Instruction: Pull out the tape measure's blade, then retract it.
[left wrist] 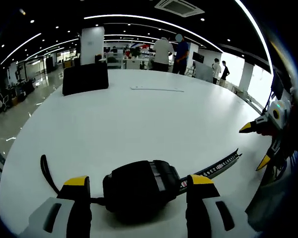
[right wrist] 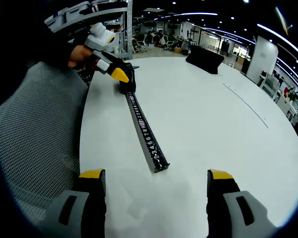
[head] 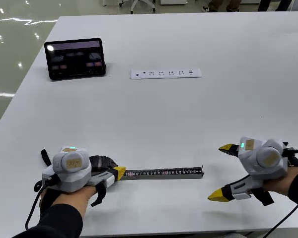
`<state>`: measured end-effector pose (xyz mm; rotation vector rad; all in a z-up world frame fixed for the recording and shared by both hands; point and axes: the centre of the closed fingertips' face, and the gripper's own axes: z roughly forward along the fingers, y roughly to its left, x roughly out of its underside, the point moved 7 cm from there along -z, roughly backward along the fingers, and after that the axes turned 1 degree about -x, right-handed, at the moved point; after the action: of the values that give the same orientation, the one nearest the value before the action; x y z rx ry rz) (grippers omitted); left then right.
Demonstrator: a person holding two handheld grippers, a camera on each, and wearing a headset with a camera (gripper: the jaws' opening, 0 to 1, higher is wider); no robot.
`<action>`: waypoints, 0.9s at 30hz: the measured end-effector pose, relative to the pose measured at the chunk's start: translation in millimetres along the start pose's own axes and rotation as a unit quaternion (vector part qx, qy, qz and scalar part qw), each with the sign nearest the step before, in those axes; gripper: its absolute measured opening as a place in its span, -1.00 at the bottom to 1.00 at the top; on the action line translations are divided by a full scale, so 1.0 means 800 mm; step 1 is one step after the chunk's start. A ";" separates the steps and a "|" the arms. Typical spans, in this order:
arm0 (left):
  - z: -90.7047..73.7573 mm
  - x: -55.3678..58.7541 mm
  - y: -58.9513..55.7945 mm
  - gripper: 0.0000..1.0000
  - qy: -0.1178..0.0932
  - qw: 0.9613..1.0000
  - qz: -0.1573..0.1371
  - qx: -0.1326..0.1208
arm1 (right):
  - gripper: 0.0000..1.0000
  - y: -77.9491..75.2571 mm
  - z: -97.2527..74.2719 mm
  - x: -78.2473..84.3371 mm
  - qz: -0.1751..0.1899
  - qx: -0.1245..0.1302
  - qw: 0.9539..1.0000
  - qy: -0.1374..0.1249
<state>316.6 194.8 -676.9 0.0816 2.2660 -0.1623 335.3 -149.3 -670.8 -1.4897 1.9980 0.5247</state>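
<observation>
Finding: the blade (head: 164, 173) lies drawn out flat on the bench (head: 188, 114), running along the near edge from the case towards the right. Its end hook (head: 202, 171) lies free, with nothing gripping it. I judge the pull-out step complete and the retraction step now in hand.

Location: the tape measure (left wrist: 139, 191) sits at the near-left part of the bench, its black case between the jaws of your left gripper (left wrist: 139, 181). A black strap trails off the case to the left.

Left gripper: the jaws stand either side of the case and close against it. A thin gap seems to show on one side in the left gripper view, so I cannot tell whether they actually clamp it. Your left hand lies low at the near edge, with the gripper pointing along the blade.

Right gripper (head: 223, 172): the jaws are spread wide and hold nothing. It sits near the near-right corner, aimed at the hook and apart from it.

Next move: retraction calls for the case to be held steady while the blade runs back in. Any lock on the case is hidden from me, so check it first. I advise guiding the hook in with your right gripper, since a free blade could whip.

Also on the bench, well apart: a tablet (head: 75, 58) towards the far-left and a white power strip (head: 165, 74) beside it.
</observation>
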 end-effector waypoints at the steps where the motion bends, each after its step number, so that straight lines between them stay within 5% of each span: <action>1: 0.000 0.002 0.000 0.39 0.004 1.000 -0.008 0.005 | 0.57 -0.001 0.005 -0.001 -0.004 -0.005 1.000 0.003; 7: 0.004 0.004 -0.007 0.23 0.008 1.000 -0.020 0.012 | 0.12 -0.001 0.035 -0.002 -0.030 -0.060 0.997 0.042; 20: 0.006 0.005 -0.015 0.31 0.014 1.000 -0.003 0.002 | -0.60 -0.010 0.048 -0.006 -0.075 -0.090 0.990 0.076; 27: 0.005 0.003 -0.012 0.29 0.010 1.000 -0.019 -0.003 | -0.76 -0.011 0.051 -0.005 -0.111 -0.097 0.985 0.092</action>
<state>317.0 184.6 -680.9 0.0378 2.2881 -0.1758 353.5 -123.7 -698.3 -1.9155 1.9274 0.5133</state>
